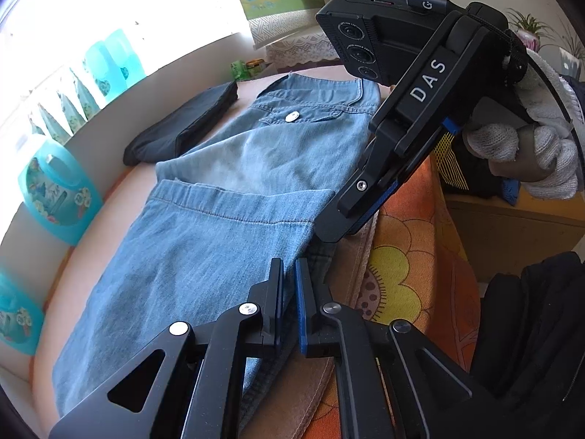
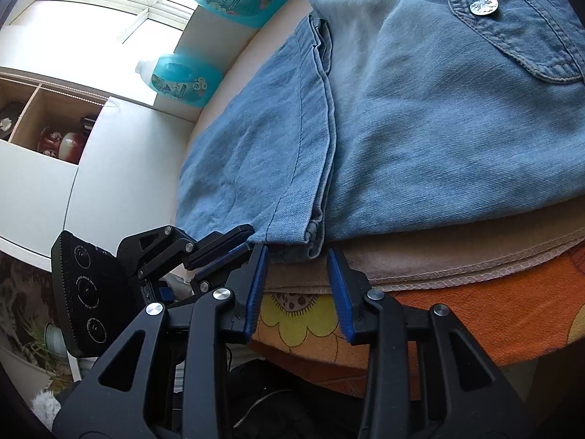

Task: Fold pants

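1. The blue pants [image 1: 219,168] lie flat on a pink towel [image 1: 321,366] on the table [image 1: 413,256]. The table has an orange cloth with yellow flowers.
2. The legs are already laid back over the top part. The leg ends [image 2: 299,168] lie across the middle, and the pocket button [image 2: 483,4] shows past them.
3. The left gripper [image 1: 289,292] has its jaws almost together. Blue cloth at the near edge of the pants sits between them, so I think it is pinching that edge.
4. The right gripper [image 2: 298,285] has its jaws apart with nothing in them. The corner of the leg end hangs just in front of its gap, at the table edge.
5. Both grippers are on the near long side of the pants. The pants stretch away from them, toward the blue bottles [image 1: 58,186] by the window.
6. The right gripper is the one nearer the loose leg corner. I think it must go a little forward and close on that corner next.
7. Then both could lift the near edge and carry it over.
8. A dark folded cloth [image 1: 182,124] lies just beside the far end of the pants.
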`<state>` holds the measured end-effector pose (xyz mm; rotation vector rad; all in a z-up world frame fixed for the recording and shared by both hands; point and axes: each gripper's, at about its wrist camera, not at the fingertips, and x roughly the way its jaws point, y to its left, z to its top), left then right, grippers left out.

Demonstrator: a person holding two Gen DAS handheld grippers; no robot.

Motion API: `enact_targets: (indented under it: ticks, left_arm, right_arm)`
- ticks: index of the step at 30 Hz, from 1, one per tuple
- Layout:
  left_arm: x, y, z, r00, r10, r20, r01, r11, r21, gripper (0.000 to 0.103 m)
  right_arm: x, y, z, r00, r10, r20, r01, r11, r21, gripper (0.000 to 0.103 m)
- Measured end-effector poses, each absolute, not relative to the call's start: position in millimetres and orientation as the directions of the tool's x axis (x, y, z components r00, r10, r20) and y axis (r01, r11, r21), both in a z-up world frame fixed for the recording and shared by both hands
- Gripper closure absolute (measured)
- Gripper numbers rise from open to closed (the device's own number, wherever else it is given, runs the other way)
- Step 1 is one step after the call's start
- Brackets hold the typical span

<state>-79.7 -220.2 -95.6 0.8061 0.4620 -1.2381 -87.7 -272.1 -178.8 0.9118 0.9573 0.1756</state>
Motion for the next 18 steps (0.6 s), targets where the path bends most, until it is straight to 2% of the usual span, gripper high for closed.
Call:
enact_targets:
  ticks: [2,7,9,11,13,15,16,17,18]
  left_arm:
    - [-77.8,-218.2,-93.5,0.289,-0.654,-0.699,0.952,0.118,0.283,0.097]
    - [-78.5,-207.7,-84.4,0.273,-0.679,-0.682,0.958,0.124,0.260,0.097]
    - [-80.9,-207.1,-81.0,0.245,-0.687,-0.684,0.966,0.112,0.234,0.092]
    - [-84.8,-208.9,-79.9,0.245,-0.691,-0.680,0.965,0.110,0.237,0.081]
    - [-90.0,-213.5,-80.5,0.256,-0.691,-0.676,0.960,0.103,0.259,0.077]
    - [-94.3,-221.1,-83.0,0.286,-0.681,-0.674,0.949,0.103,0.298,0.067]
    - [-95.5,-224.8,-84.5,0.299,-0.677,-0.673,0.944,0.104,0.314,0.057]
    - [-96.5,-228.4,-86.0,0.315,-0.672,-0.670,0.937,0.107,0.332,0.052]
    - [-96.8,-231.3,-87.8,0.318,-0.669,-0.672,0.934,0.099,0.342,0.052]
  right_arm:
    - [-86.3,-269.9,-178.4,0.591,0.502,-0.631,0.244,0.635,0.733,0.090]
    - [-90.8,-272.1,-163.0,0.636,0.459,-0.620,0.224,0.659,0.718,0.096]
    - [-88.8,-272.5,-157.9,0.644,0.452,-0.617,0.217,0.665,0.715,0.096]
    - [-87.0,-272.3,-153.7,0.648,0.446,-0.618,0.213,0.672,0.709,0.096]
    - [-86.7,-272.1,-149.9,0.652,0.442,-0.616,0.208,0.677,0.706,0.097]
    - [-87.2,-272.0,-146.9,0.656,0.440,-0.613,0.200,0.682,0.704,0.097]
    - [-87.6,-272.4,-145.5,0.658,0.440,-0.611,0.196,0.683,0.703,0.097]
    - [-88.5,-273.1,-144.4,0.660,0.442,-0.607,0.192,0.683,0.705,0.097]
    - [-88.1,-273.1,-143.6,0.662,0.444,-0.605,0.189,0.682,0.707,0.097]
